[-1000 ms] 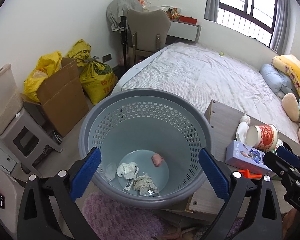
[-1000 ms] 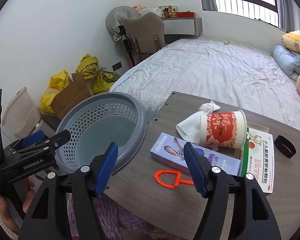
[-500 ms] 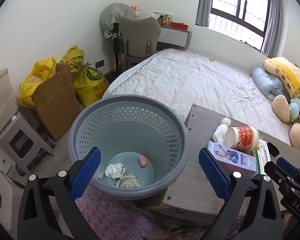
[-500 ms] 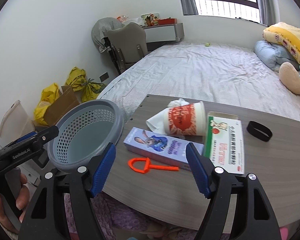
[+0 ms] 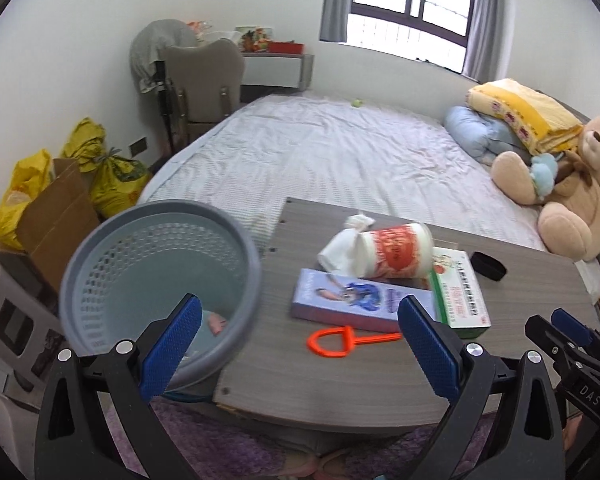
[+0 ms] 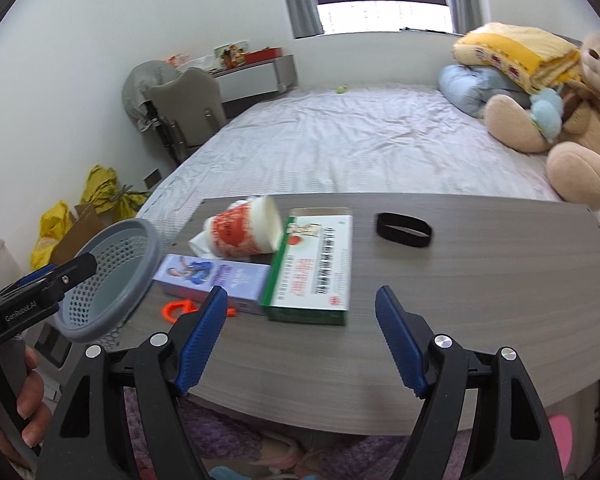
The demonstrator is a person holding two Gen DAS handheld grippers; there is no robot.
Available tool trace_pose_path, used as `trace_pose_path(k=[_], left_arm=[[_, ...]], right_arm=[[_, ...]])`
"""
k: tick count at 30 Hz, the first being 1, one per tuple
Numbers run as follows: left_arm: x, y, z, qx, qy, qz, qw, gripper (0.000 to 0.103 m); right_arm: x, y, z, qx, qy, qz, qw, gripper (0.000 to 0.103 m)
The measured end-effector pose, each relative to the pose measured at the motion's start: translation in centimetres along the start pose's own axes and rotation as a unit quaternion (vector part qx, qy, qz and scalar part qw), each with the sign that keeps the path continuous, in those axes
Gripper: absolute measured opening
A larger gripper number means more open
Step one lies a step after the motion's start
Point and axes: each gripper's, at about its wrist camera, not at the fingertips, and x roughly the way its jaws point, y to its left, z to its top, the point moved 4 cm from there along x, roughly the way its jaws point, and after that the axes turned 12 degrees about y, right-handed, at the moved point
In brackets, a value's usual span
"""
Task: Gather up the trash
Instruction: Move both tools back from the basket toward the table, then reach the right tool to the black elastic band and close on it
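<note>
left wrist view: a bed (image 5: 340, 160) fills the room behind, with a teddy bear (image 5: 568, 188) at its right end, and in front of it stands a grey wooden table (image 5: 520, 312); a grey perforated trash basket (image 5: 100, 264) sits just beside the table's left edge, a pink scrap visible at its bottom. on the table, a green and white box (image 5: 460, 288) lies next to a purple box (image 5: 352, 296), and a red and white paper cup (image 5: 396, 250) lies on its side touching both, with a white crumpled tissue (image 5: 340, 246) at its left end (whether stuffed in or just against it, i cannot tell). an orange plastic loop tool (image 5: 340, 342) lies just in front of the purple box, and a black band (image 5: 488, 266) sits apart on the right. the left gripper (image 5: 296, 344) hangs above the table's near edge, fingers spread wide with nothing between them. the right gripper (image 6: 300, 336) hangs over the table just in front of the green and white box, its jaws opening, nothing between them
</note>
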Motion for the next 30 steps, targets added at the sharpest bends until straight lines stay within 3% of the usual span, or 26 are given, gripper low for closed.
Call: trace_pose_path(k=[13, 30], left_arm=[[4.3, -6.0, 1.3, 0.046, 0.026, -0.011, 0.9985, 0.097], [8.9, -6.0, 2.5, 0.035, 0.078, 0.019, 0.9962, 0.097]], right_arm=[[3.1, -8.5, 0.6, 0.073, 0.023, -0.028, 0.997, 0.073], [10.8, -11.4, 6.3, 0.033, 0.082, -0.039, 0.995, 0.073]])
